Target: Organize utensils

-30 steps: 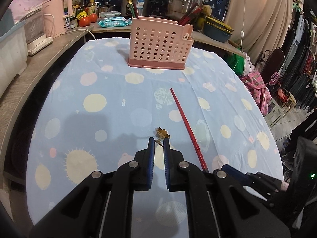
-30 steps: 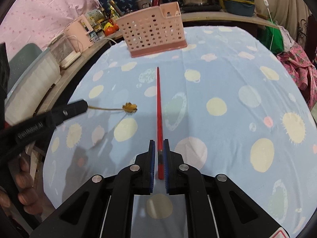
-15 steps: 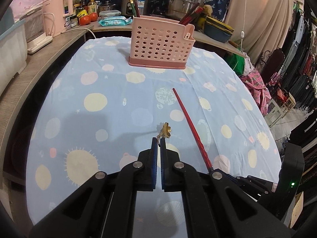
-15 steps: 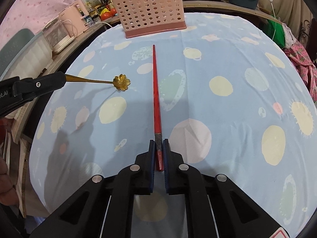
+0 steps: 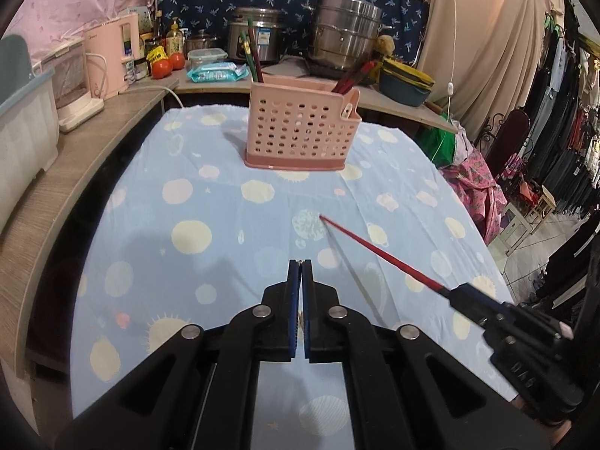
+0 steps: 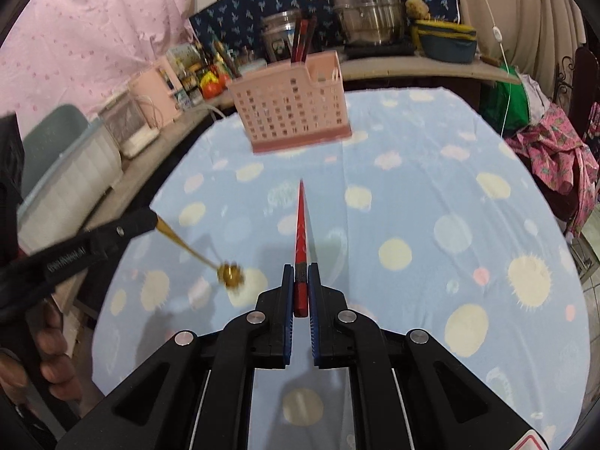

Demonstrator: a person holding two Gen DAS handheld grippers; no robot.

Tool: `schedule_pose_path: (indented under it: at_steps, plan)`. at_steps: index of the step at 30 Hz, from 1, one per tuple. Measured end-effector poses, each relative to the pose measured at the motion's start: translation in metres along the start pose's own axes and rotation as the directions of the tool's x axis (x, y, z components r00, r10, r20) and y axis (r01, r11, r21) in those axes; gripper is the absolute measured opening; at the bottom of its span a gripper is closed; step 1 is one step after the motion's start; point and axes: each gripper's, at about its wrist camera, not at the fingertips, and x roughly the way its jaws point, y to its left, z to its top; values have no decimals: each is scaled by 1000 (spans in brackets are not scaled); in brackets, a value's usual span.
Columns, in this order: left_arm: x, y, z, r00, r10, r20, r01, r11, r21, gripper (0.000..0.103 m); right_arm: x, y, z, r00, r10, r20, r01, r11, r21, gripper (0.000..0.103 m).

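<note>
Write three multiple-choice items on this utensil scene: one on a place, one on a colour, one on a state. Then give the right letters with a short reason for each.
1. Where does the pink utensil basket stand?
A. on the far part of the dotted tablecloth
B. on the wooden counter
C. on the floor

2. What colour is the chopstick in the right hand-held gripper?
A. green
B. red
C. white

3. What is the state of the left hand-held gripper?
A. wide open and holding nothing
B. shut on the gold spoon
C. resting inside the basket

Key: 1 A, the basket's base sits on the cloth in front of the counter. 2 B, a red stick runs out from between the blue pads. 3 B, the right wrist view shows the spoon's handle clamped in it, with the bowl in the air.
</note>
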Motion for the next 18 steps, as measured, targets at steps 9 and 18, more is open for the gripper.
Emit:
schedule_pose_path:
  at_steps: [9,18]
  plan:
    - [-16,-1,37,996,4,84,-5,1000,15,1,-29,-1,51,991,41,129,-44,999,21,7]
    - [-16,0,76,990,7,142,-11,1000,24,1,-34,-4,102,974,66,218,-74,997,32,7]
